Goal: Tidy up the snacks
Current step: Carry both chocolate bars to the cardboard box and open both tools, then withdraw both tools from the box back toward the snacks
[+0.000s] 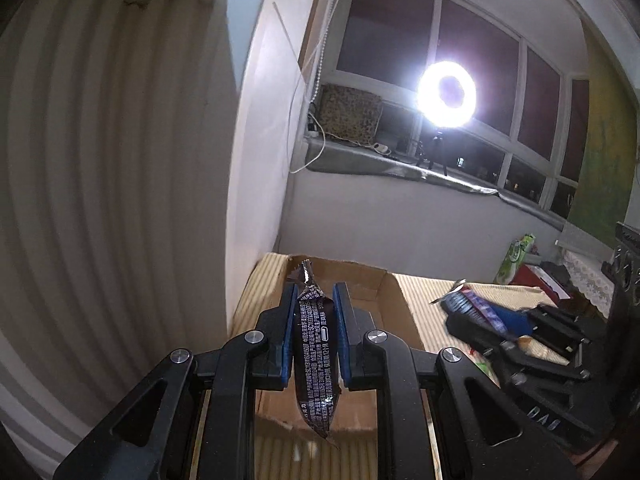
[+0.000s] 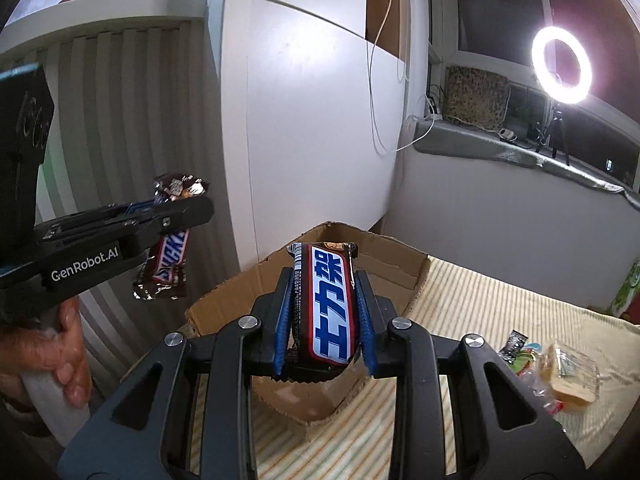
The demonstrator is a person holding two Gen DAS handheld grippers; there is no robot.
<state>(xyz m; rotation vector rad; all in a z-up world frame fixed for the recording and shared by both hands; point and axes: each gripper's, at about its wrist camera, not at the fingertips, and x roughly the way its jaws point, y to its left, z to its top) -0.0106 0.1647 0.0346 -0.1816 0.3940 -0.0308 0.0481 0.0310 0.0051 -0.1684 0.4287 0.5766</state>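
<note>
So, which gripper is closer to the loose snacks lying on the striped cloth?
Right. The right gripper, holding a Snickers bar, is beside the loose snacks. The left gripper, shut on its own bar, is on the far side, toward the wall.

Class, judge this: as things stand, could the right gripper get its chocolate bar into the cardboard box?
Probably yes. The right gripper holds its chocolate bar just before the cardboard box, whose top is open with nothing between.
</note>
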